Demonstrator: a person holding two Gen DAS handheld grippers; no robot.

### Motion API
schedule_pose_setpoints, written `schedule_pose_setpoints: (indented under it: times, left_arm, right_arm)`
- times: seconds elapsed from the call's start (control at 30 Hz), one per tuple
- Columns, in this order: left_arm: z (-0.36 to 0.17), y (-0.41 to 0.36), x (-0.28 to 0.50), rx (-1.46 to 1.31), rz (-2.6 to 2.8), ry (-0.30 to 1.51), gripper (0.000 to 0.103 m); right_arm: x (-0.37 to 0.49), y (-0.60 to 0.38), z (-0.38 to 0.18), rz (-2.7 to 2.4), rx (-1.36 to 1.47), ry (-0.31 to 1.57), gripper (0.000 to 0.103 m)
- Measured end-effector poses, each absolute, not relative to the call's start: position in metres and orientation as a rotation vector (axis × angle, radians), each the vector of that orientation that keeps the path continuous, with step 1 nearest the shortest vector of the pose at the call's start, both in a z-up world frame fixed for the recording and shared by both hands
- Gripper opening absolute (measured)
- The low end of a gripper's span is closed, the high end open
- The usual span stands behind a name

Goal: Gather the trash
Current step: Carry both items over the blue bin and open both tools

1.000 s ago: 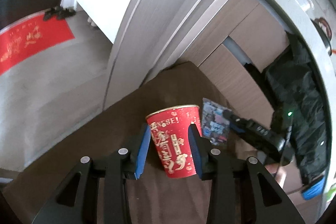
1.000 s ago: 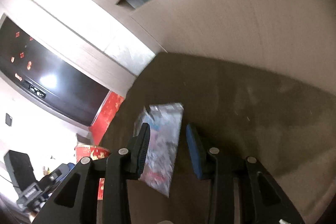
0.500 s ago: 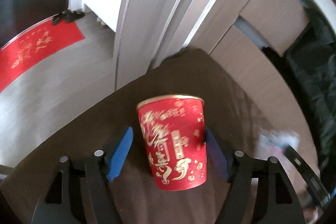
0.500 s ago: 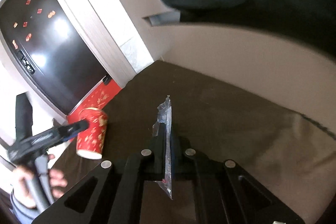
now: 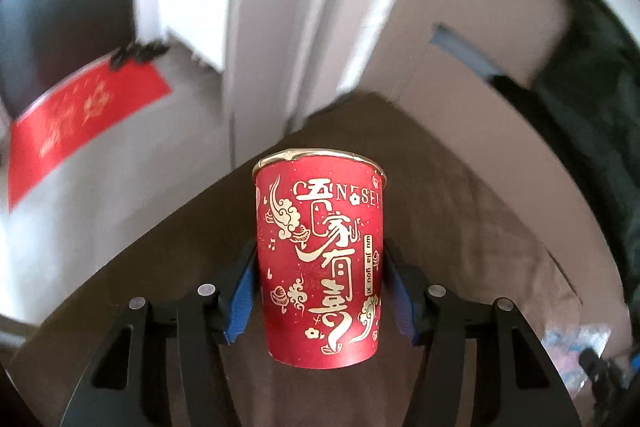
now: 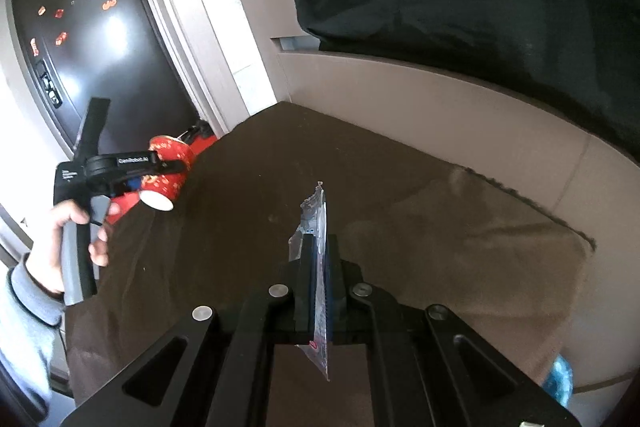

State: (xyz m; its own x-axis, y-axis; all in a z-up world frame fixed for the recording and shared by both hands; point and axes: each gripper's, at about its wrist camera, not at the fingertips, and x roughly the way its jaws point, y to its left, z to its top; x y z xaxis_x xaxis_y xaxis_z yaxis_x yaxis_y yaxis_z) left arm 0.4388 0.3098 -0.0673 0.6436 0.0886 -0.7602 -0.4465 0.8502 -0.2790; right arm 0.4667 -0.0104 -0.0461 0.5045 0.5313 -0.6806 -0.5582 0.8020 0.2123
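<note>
Cup [image 5: 320, 263], red paper, clamped at lower body between left gripper [image 5: 320, 287] pads, lifted clear of brown surface [image 5: 460, 211], rim up in the wrist view. Light and thin-walled by look; likely to crush under hard squeeze, best held low near stiffer base. Right of cup: wrapper [image 6: 318, 259], flat plastic, pinched edge-on in right gripper [image 6: 319, 267], above same surface. Limp, slick; mid-length grip judged adequate.
</note>
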Motion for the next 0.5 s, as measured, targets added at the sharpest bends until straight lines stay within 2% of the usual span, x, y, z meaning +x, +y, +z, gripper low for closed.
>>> schedule_pose_setpoints:
  times: [0.13,0.27,0.5]
  left_arm:
    - [-0.043,0.256,0.424,-0.386,0.208,0.801,0.057]
    - [-0.022,0.163,0.41,-0.263,0.045,0.784,0.057]
    - [-0.021,0.023,0.39,-0.203,-0.225,0.833,0.057]
  right_arm:
    - [0.451,-0.031,-0.04,0.64,-0.022,0.793,0.004]
    - [0.428,-0.065,-0.026,0.606,0.01,0.754,0.004]
    - [0.384,-0.158,-0.006,0.454,0.045,0.699,0.004]
